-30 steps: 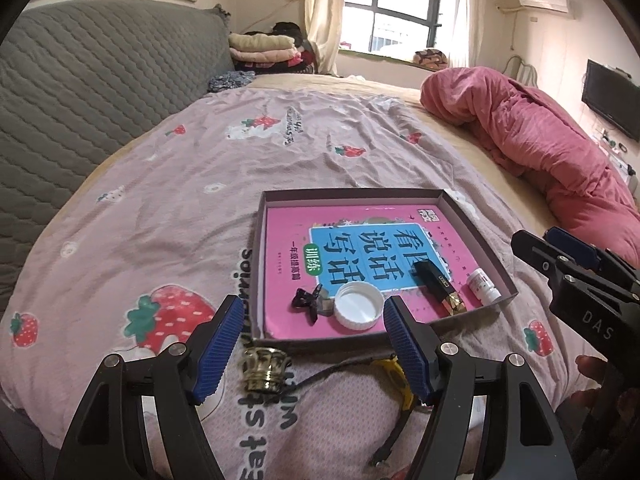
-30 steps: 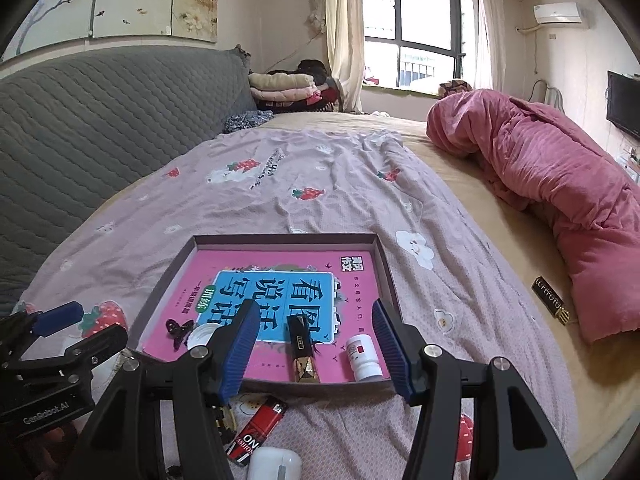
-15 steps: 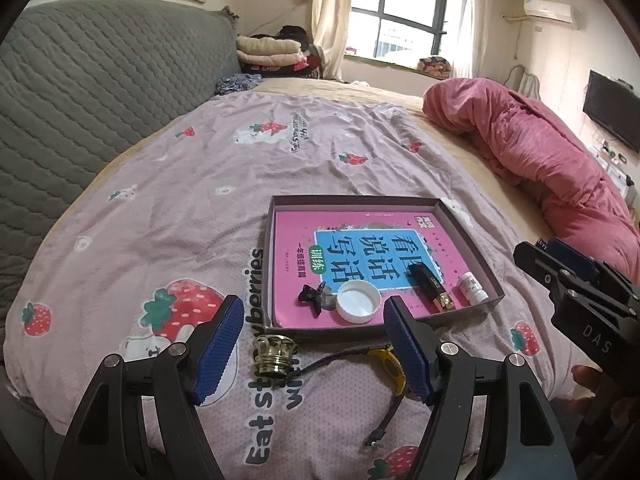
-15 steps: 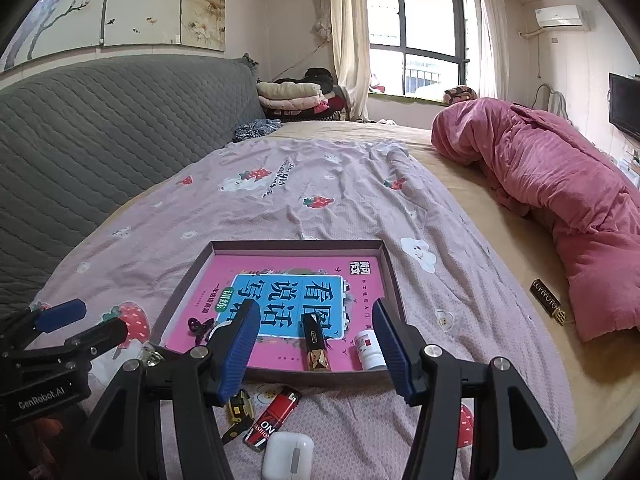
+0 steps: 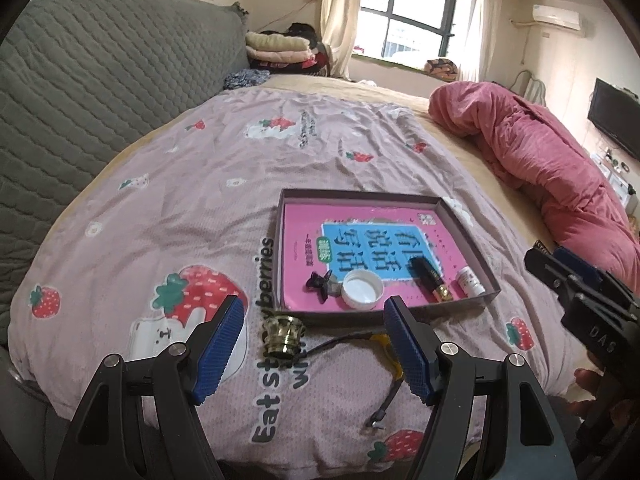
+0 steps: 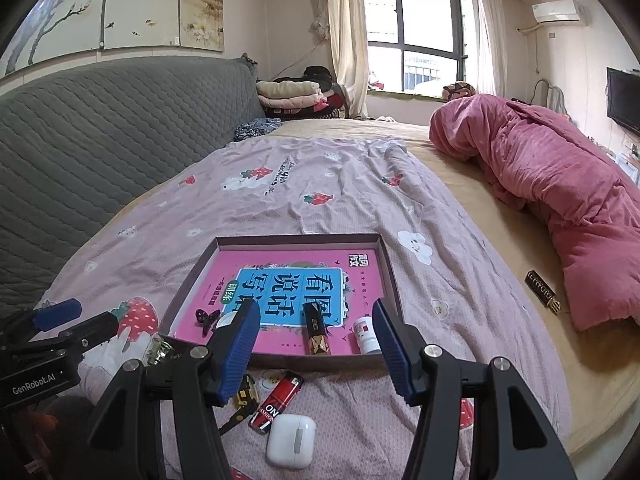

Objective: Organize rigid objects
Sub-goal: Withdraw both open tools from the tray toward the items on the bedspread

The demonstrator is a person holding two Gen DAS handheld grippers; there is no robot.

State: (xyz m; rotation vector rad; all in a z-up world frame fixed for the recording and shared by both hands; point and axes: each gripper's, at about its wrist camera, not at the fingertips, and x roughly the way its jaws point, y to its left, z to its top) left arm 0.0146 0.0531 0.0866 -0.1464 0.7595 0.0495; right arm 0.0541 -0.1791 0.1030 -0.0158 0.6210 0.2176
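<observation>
- Two grippers hovered above the strawberry-print sheet (image 5: pixel 168 208), each with blue pads spread wide and nothing between them: left gripper (image 5: pixel 314 344), right gripper (image 6: pixel 316 344).
- Just ahead of the left gripper, between its fingertips: a brass-coloured cap (image 5: pixel 282 334) and a yellow-bodied cable (image 5: pixel 380 346), both on the sheet, short of the tray's near wall.
- Beyond those, a shallow grey tray (image 5: pixel 360 194) holding a pink booklet (image 5: pixel 360 244), with four small things along its near edge: black hair clip (image 5: pixel 318 284), white round lid (image 5: pixel 362 290), black-and-gold lipstick (image 5: pixel 430 280), small white bottle (image 5: pixel 470 282).
- Directly below the right gripper's pads, nearer than the tray: red lighter (image 6: pixel 276 402) and white earbud case (image 6: pixel 291 440), touching or nearly so; cannot tell which.
- Framed between the right gripper's fingertips, inside the tray: the lipstick and the bottle, side by side, apart.
- Off to the right of the right gripper, well apart from the tray: a second dark gold-lettered tube (image 6: pixel 542 296) on the tan sheet, just beside the rolled pink quilt (image 6: pixel 560 192).
- Far ahead: grey quilted headboard (image 6: pixel 100 144), folded clothes (image 6: pixel 292 96), window (image 6: pixel 416 36).
</observation>
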